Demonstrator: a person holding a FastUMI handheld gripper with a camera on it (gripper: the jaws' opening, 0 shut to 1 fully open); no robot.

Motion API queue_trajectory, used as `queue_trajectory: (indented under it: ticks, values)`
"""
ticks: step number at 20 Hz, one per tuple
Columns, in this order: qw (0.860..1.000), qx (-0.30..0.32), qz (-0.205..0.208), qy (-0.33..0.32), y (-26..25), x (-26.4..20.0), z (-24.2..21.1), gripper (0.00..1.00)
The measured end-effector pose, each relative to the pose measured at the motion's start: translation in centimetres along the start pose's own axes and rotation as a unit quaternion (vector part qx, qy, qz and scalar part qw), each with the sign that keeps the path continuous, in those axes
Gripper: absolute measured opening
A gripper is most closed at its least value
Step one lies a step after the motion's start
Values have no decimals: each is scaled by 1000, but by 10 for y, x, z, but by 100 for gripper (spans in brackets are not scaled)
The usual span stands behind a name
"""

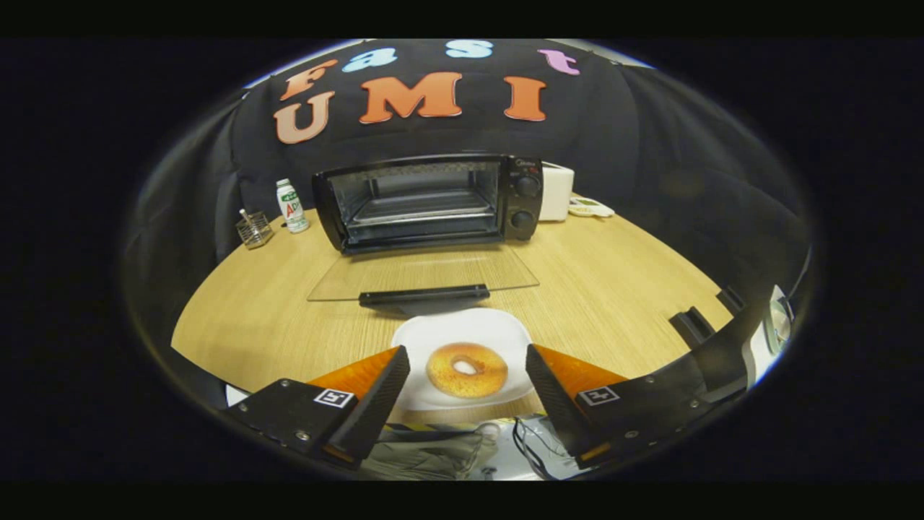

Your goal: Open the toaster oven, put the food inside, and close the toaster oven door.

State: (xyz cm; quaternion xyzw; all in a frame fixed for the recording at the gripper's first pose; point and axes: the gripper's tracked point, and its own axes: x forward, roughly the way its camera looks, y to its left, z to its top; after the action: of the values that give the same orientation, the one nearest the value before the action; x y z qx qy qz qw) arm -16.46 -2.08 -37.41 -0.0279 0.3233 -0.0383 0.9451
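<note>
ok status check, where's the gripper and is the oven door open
Gripper open, fingers either side of the bagel on its white plate. Toaster oven door down flat, rack bare. Path from plate to oven unobstructed.

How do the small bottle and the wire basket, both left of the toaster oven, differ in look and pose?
The bottle is solid white with a green label and stands tall and upright; the wire basket is see-through metal mesh, low and wide. The bottle is capped, while the basket is open on top with something sticking out. The bottle stands nearer the toaster oven. Both rest on the wooden table, far beyond the open gripper.
</note>
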Motion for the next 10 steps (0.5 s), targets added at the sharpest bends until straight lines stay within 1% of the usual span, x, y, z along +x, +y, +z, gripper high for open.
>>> queue_trajectory:
  ticks: [6,10]
  values:
    - [1000,5,2,30,0,7,-27,92]
    - [999,9,2,42,0,12,-34,85]
